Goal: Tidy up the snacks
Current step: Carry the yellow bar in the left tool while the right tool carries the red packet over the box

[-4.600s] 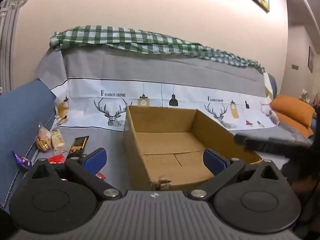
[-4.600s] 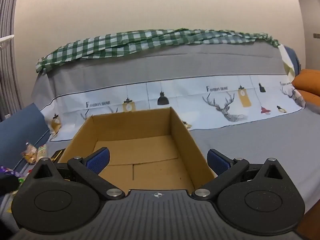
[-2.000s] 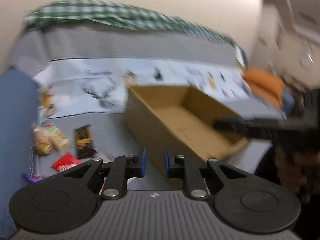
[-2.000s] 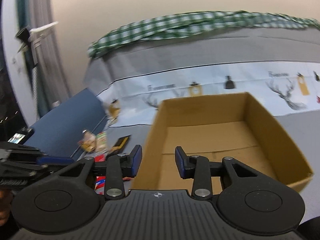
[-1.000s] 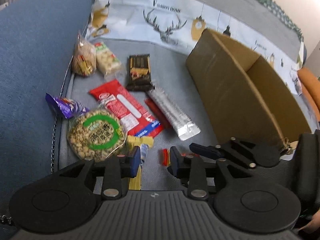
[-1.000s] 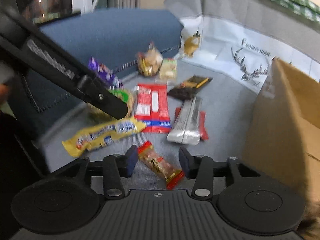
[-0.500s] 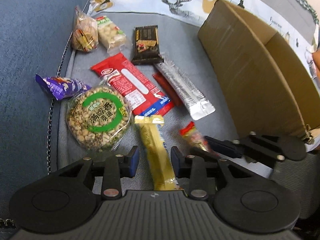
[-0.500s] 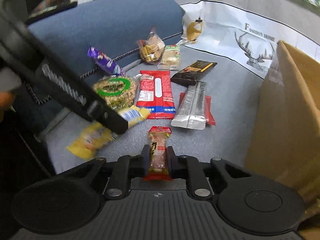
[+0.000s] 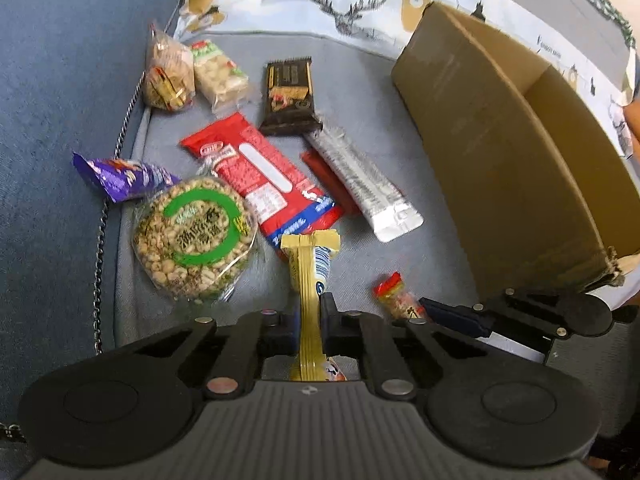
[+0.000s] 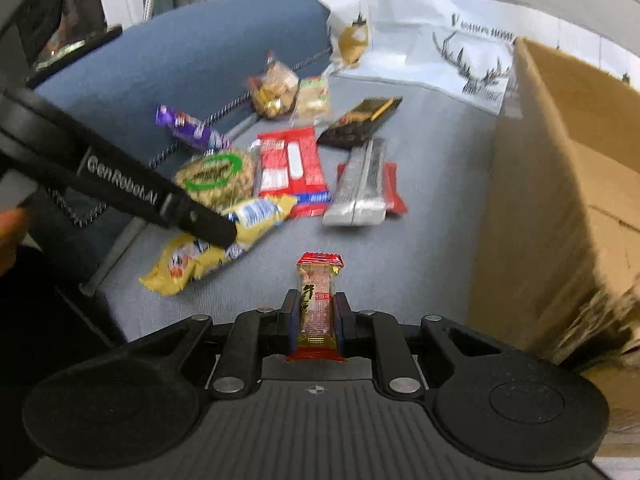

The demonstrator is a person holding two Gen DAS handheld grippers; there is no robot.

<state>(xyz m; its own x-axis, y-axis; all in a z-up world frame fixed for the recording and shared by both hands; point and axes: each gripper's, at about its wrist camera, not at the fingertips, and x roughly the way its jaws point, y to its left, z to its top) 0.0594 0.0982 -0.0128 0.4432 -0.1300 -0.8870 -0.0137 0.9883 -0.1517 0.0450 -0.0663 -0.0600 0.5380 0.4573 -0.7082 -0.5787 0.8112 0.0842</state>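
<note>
My left gripper point(image 9: 310, 316) is shut on a long yellow snack pack point(image 9: 309, 276), which also shows in the right wrist view point(image 10: 224, 240). My right gripper point(image 10: 316, 312) is shut on a small red-ended snack bar point(image 10: 318, 300), which also shows in the left wrist view point(image 9: 398, 296). Several other snacks lie on the grey sofa seat: a round green-labelled peanut cake point(image 9: 194, 232), a red pack point(image 9: 260, 176), a silver bar point(image 9: 360, 184), a dark chocolate bar point(image 9: 290, 96) and a purple wrapper point(image 9: 120, 174). An open cardboard box point(image 9: 520, 152) stands to the right.
The blue sofa arm point(image 9: 60, 100) rises on the left with a metal chain point(image 9: 100, 240) along its seam. Two clear bags of nuts point(image 9: 192, 72) lie at the back. A printed cloth point(image 9: 320, 0) covers the sofa back.
Both grippers swung down from the box to the snacks. The left gripper closed on the yellow pack; the right gripper closed on the small red-ended bar and has lifted it slightly.
</note>
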